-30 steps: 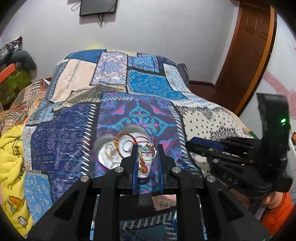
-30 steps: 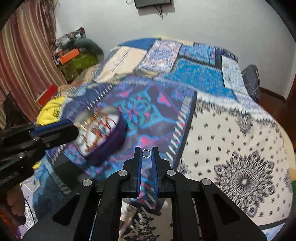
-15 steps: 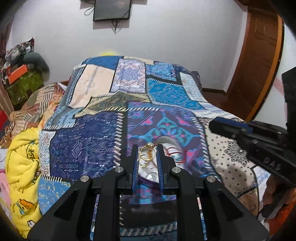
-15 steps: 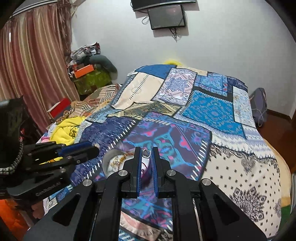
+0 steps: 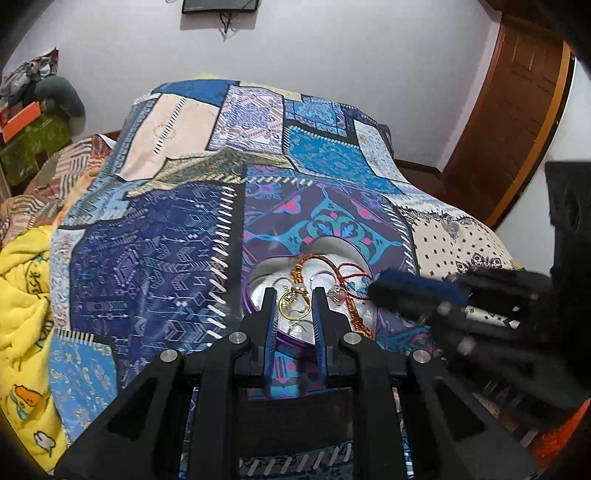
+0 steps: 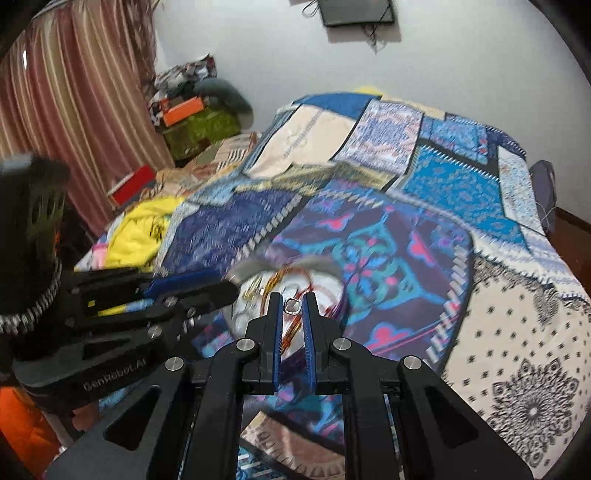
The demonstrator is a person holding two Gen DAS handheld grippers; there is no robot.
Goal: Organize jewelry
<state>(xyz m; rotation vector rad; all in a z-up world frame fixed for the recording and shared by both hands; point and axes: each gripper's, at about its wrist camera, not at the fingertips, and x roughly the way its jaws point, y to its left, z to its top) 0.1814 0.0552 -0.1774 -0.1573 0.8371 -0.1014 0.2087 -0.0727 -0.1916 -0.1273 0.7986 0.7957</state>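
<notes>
A purple heart-shaped jewelry box with a white lining lies open on the patchwork bedspread. It holds a red cord necklace and gold pieces. My left gripper is shut on a gold ring just above the box. My right gripper is shut on a small silver ring over the same box, which is blurred in the right wrist view. Each gripper shows in the other's view, the right one beside the box, the left one at its left rim.
A yellow blanket lies at the bed's left edge. Clutter with an orange box stands by the striped curtain. A wooden door is at the right, and a wall screen hangs above the bed's head.
Both grippers have come down and closer to the jewelry box, still holding their rings. The right gripper's tip now reaches the box's right rim.
</notes>
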